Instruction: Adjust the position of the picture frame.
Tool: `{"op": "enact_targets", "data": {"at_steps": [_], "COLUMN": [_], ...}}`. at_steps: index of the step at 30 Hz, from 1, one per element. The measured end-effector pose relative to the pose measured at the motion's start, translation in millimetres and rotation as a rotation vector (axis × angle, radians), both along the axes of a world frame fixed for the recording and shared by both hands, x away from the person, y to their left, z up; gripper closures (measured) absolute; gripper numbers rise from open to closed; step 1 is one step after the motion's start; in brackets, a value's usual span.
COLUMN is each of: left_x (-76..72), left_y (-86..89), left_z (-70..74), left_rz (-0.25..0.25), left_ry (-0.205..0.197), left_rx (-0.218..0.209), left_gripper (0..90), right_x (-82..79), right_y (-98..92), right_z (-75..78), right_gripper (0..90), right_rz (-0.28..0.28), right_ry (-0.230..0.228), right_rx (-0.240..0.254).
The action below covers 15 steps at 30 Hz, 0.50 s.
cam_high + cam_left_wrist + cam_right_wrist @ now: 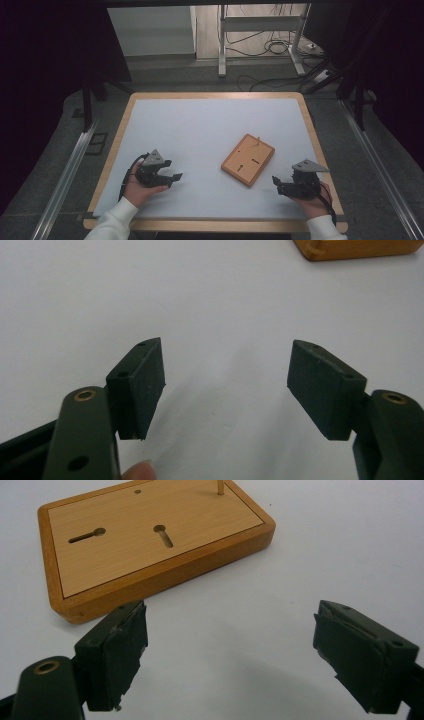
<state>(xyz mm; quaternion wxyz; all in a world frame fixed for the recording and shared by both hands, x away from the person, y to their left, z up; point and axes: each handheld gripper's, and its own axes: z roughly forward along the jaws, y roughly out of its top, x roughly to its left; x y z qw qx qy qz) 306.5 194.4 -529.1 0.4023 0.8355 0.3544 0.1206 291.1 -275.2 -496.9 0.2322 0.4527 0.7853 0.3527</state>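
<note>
Two grippers rest low on the white table (200,125), and neither holds anything, so the work on the wooden board (248,159) looks to be at its very start. The left gripper (170,180) has its jaws spread wide with only bare tabletop between them; in the left gripper view, a corner of the board shows well ahead of it and off to one side. The right gripper (278,186) also stands with its jaws apart and nothing between them. In its own view the board (150,545) lies just ahead of the jaws and toward the left one, near but not touching.

Nothing seems done yet: the board sits flat and untouched, and every handling step is, in my judgement, still to come. The right gripper is the nearer one.

As for the make of things, the board is a flat rectangular slab with rounded corners, a darker orange-brown frame around a paler, fine-grained inset panel. Two keyhole-shaped slots (162,534) are cut into the panel, along with a small round hole, and a thin peg (220,487) stands upright near the edge farthest from the right gripper. The jaw pads are matte black blocks. The tabletop is smooth with a pale wooden rim.
</note>
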Motion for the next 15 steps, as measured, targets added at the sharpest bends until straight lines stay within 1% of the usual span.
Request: {"op": "enact_targets", "data": {"at_steps": [4,15], "left_x": [-0.4,-1.0], "left_y": [-0.6,1.2], "left_z": [0.4,0.9], "left_rz": [-0.003,0.016], "left_ry": [-0.001,-0.002], "left_rx": [0.001,-0.014], "left_gripper": [30.9,30.5], "right_x": [-0.4,0.3], "right_y": [-0.5,-0.9], "right_z": [-1.1,-1.4], "right_gripper": [15.4,15.8], "right_rz": [0.004,0.000], "right_ry": [0.008,0.009], "right_rx": [-0.003,0.000]}}
